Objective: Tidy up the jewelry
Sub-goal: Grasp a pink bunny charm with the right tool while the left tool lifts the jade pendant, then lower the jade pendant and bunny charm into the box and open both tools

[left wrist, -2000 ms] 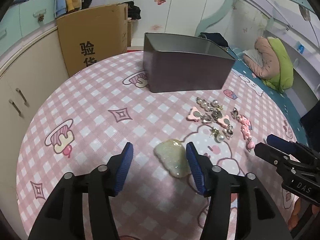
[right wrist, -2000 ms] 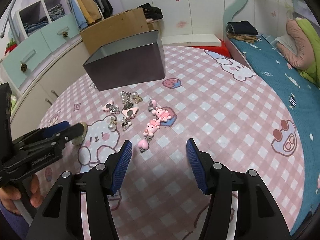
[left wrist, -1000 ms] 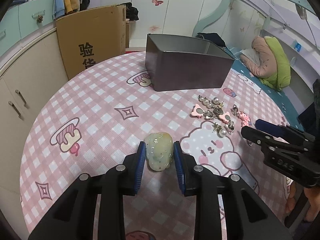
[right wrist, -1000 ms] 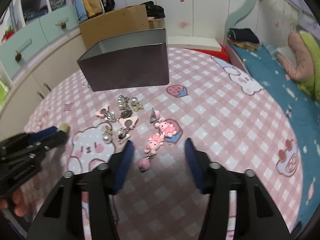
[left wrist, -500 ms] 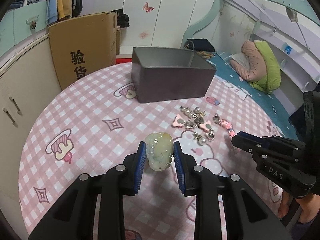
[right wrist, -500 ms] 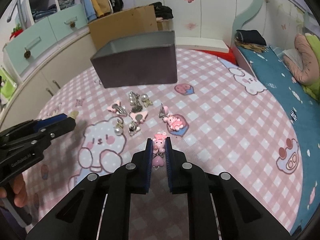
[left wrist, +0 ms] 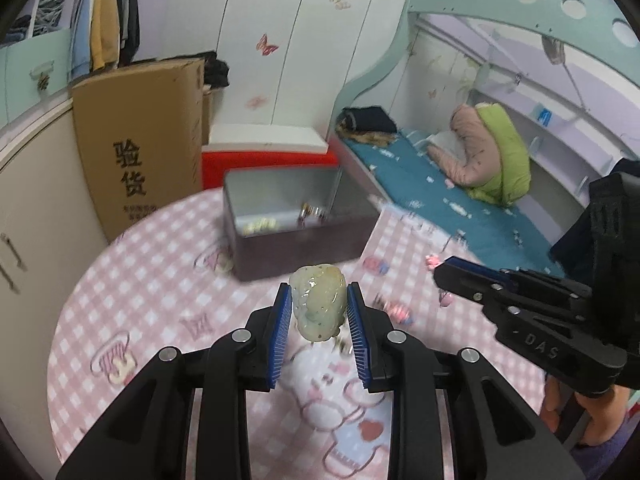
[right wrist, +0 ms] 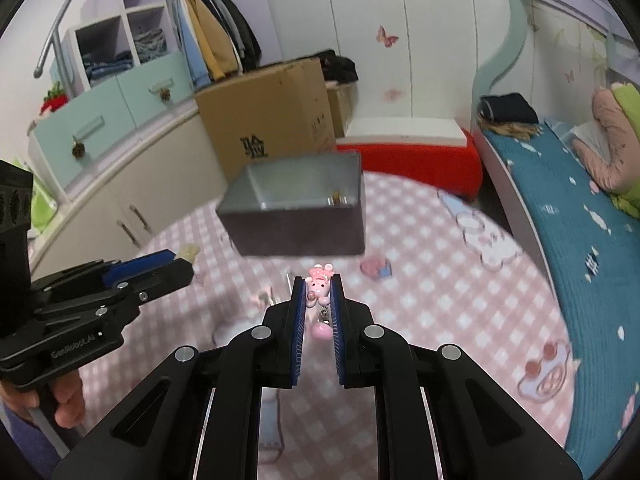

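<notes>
Both grippers are now lifting clear of the table [left wrist: 132, 280]; a second ago both pieces were still down on the cloth, so pickup is done and the drop-off is next, I'd say. Left gripper [left wrist: 319, 302] is clamping the pale glittery hair clip [left wrist: 319, 304], jaws partly closed. Right gripper [right wrist: 319, 294] is pinching the pink charm [right wrist: 319, 284], jaws nearly shut. Grey box [left wrist: 280, 216] is sitting ahead, open, a few pieces inside. Remaining jewelry is blurred.
</notes>
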